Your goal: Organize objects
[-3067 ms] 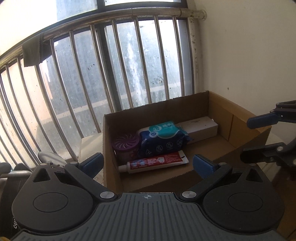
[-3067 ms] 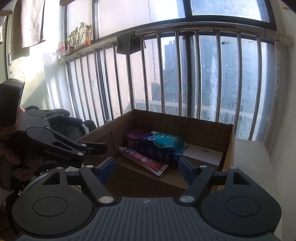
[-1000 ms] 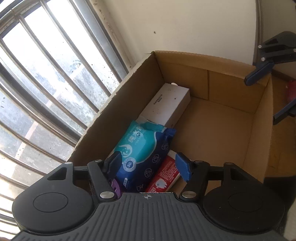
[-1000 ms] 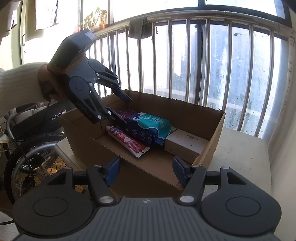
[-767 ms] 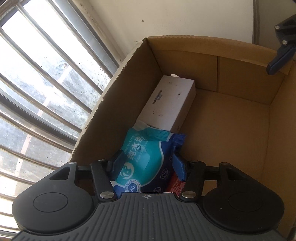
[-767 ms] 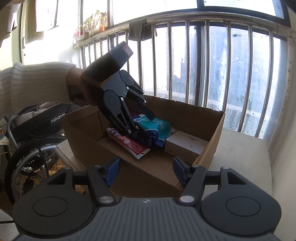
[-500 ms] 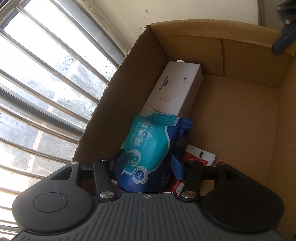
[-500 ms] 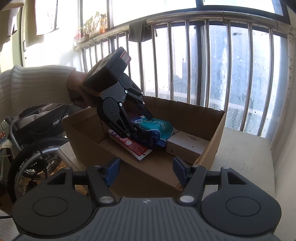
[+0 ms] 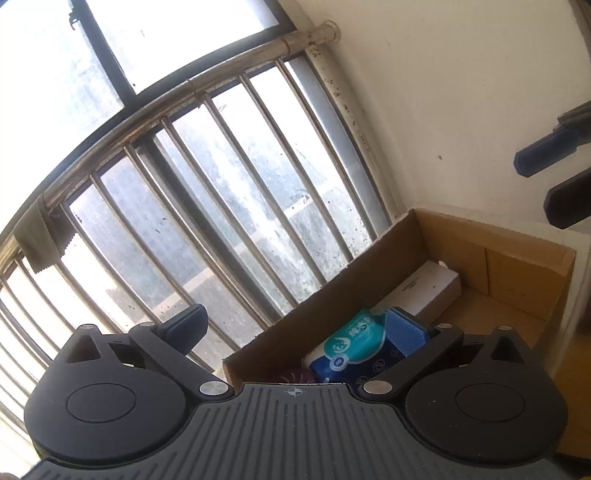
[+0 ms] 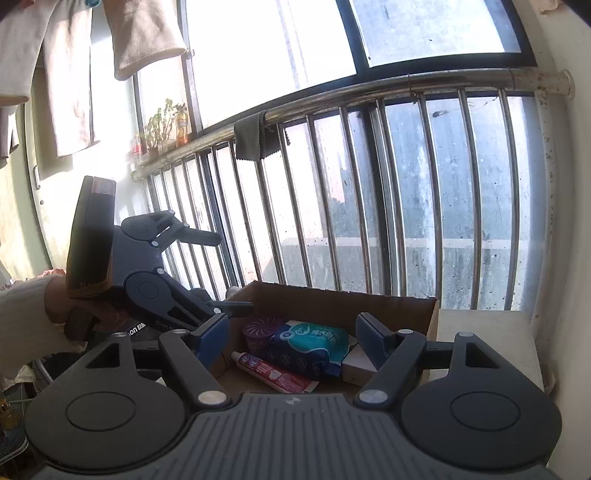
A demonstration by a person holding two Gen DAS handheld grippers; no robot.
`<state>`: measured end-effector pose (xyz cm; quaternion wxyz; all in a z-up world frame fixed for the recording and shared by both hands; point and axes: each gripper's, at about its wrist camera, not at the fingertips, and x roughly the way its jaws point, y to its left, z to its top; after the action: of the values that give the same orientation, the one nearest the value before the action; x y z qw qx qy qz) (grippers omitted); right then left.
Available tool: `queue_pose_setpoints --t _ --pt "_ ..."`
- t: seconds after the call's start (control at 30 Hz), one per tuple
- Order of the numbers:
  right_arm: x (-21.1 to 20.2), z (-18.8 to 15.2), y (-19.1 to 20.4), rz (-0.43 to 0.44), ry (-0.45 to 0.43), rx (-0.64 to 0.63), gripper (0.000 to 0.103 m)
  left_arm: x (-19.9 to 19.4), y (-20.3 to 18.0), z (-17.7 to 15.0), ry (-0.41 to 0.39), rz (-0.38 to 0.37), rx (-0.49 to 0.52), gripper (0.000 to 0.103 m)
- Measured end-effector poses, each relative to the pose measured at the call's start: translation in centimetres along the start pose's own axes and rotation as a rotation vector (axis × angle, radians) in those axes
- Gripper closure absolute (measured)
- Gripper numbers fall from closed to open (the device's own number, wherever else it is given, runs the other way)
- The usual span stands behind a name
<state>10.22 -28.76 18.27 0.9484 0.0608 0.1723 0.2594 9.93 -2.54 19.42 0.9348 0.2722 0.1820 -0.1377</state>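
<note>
An open cardboard box [image 10: 332, 292] [image 9: 491, 236] stands by the barred window. In it lie a blue-and-teal wipes pack [image 10: 310, 347] [image 9: 354, 343], a red toothpaste tube [image 10: 273, 373], a purple round air freshener [image 10: 258, 330] and a white carton [image 9: 424, 291]. My left gripper [image 9: 295, 326] [image 10: 225, 271] hovers above the box's left end, its jaws opening wide with nothing between them. My right gripper [image 10: 291, 334] [image 9: 546, 177] hangs in front of the box, jaws also opening and empty. A person's hand [image 10: 85, 310] holds the left gripper.
Steel window bars [image 10: 369, 206] run behind the box, with a dark cloth [image 10: 251, 138] draped on the rail. A white ledge [image 10: 480, 332] lies right of the box, against a cream wall [image 9: 443, 92]. Clothes [image 10: 144, 33] hang at the upper left.
The left gripper has lifted up and back out of the box, away from the wipes pack, and spread its jaws wide. The right gripper has risen and opened a little more.
</note>
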Motion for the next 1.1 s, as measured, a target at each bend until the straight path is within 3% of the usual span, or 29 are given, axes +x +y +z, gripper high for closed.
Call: queue_pose_setpoints --t 0.07,0.17,0.27,0.37,0.53,0.7,0.93,1.1 --pt "-0.2 0.6 0.4 -0.036 -0.05 0.012 0.024 -1.4 0.2 -0.5 -0.045 -0.006 -0.139 0.0" --pt "-0.8 -0.2 1.3 -0.117 -0.155 0.017 0.018 -3.7 -0.5 -2.4 -0.129 0.043 -0.298 0.0" --pt "-0.7 -2.1 2.2 -0.23 -0.199 0.071 0.017 -5.2 -1.2 -4.1 -0.112 0.073 -0.439 0.0" --pt "-1.6 -4.1 2.8 -0.193 -0.205 0.148 0.017 -6.8 -1.3 -5.5 -0.103 0.114 -0.572 0.0" --pt "-3.5 -4.9 4.6 -0.258 -0.248 0.123 0.017 -8.9 -2.5 -6.4 -0.086 0.213 -0.63 0.0" --pt "-4.8 -5.4 5.8 -0.283 -0.251 0.104 0.013 -9.3 -2.9 -6.7 -0.095 0.165 -0.651 0.0" --pt "-5.7 -5.9 5.7 -0.243 -0.259 0.126 0.012 -9.3 -4.4 -6.6 -0.095 0.18 -0.6 0.0" --pt "-5.1 -6.3 5.7 -0.287 -0.237 0.111 0.011 -9.3 -4.8 -6.5 -0.1 0.212 -0.584 0.0"
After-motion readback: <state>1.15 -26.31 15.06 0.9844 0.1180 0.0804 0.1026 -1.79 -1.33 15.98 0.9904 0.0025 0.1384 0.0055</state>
